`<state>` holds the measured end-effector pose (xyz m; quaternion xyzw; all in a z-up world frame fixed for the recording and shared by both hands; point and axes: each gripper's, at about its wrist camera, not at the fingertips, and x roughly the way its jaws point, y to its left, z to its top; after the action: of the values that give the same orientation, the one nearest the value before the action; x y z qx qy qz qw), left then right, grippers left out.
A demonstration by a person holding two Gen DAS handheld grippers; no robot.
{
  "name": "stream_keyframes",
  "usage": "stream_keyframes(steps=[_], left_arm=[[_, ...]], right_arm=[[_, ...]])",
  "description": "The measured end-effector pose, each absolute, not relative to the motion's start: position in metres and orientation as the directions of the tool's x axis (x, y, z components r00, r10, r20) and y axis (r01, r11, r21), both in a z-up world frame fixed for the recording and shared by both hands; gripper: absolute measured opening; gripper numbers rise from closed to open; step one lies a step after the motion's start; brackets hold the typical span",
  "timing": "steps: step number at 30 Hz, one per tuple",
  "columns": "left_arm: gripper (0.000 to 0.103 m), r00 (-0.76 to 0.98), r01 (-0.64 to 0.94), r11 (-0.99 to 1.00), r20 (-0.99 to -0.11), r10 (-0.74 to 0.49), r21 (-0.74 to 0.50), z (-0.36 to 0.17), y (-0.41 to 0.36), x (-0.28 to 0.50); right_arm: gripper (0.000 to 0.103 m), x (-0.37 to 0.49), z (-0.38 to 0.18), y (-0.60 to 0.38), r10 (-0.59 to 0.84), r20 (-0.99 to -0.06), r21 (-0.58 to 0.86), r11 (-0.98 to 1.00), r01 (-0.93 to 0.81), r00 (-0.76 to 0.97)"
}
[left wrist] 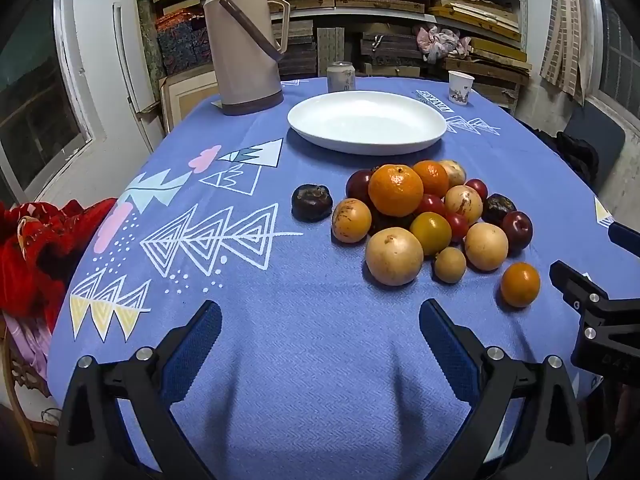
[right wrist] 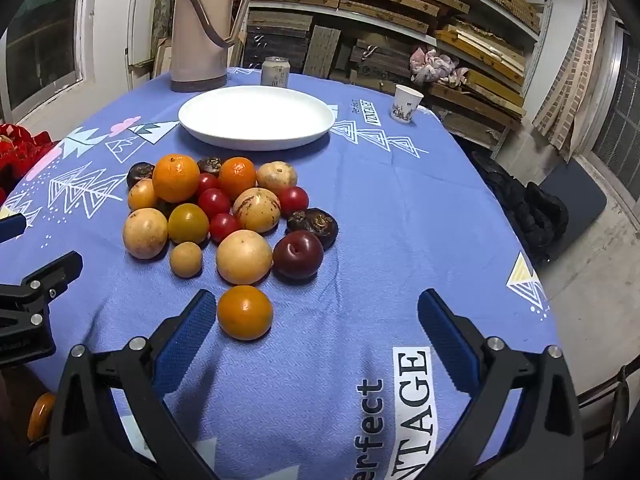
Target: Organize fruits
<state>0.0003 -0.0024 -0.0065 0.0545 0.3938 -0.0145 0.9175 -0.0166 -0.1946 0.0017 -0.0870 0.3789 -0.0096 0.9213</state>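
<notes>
The fruits [right wrist: 224, 216] lie heaped on the blue tablecloth [right wrist: 360, 240], on the near side of the empty white plate [right wrist: 256, 118], and none has reached the plate yet. One small orange fruit [right wrist: 245, 312] sits apart from the heap on its near edge, and it is the piece closest to any jaw. From the right gripper [right wrist: 318, 332] it lies low and left of centre, just beside the left blue pad [right wrist: 188, 332], inside the gap between the fingers but not centred in it. It is round, so no long axis constrains the grasp; the likely need is a small shift leftward to bring it between the pads.

The right gripper's jaws stand spread wide with nothing between the pads but that stray fruit at one side, untouched. The left gripper [left wrist: 320, 340] is also spread wide and empty, over bare cloth, with the heap up and to its right. The same stray fruit [left wrist: 520, 284] lies further off to that side, so the right hand is the nearer one for it. A dark round fruit [left wrist: 312, 202] sits alone at the heap's left edge, the side the left hand faces.

The right wrist view shows the stray fruit against the pad and a dark red plum [right wrist: 298, 254] at the heap's near right. The left wrist view shows the right gripper's fingers entering from its right edge, and the open cloth left of the heap. Beyond the plate stand a flask [left wrist: 244, 40], a can [left wrist: 341, 76] and a paper cup [left wrist: 460, 86].
</notes>
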Motion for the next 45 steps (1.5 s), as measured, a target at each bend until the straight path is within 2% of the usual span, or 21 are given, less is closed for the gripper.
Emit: stream_keyframes(steps=[20,27,31,45], left_arm=[[0.1,0.665,0.07,0.996,-0.747,-0.006,0.055,-0.011,0.002,0.003],[0.1,0.632,0.074,0.997,-0.773,-0.044,0.004,-0.016,0.008,0.007],[0.1,0.62,0.043,0.999,-0.785,-0.005,0.028,-0.021,0.01,0.007],[0.1,0.625,0.051,0.999,-0.78,-0.029,0.004,-0.018,0.01,0.004]], right_arm=[[0.099,-0.014,-0.001,-0.191,-0.058,-0.706,-0.159,0.984,-0.078,0.706],[0.099,-0.014,-0.002,-0.19,-0.059,-0.705,-0.161,0.984,-0.078,0.707],[0.099,-0.015,-0.003,-0.19,-0.062,-0.703,-0.164,0.983,-0.077,0.709],[0.099,-0.016,-0.011,-0.189,-0.082,-0.701,-0.198,0.976,-0.084,0.708]])
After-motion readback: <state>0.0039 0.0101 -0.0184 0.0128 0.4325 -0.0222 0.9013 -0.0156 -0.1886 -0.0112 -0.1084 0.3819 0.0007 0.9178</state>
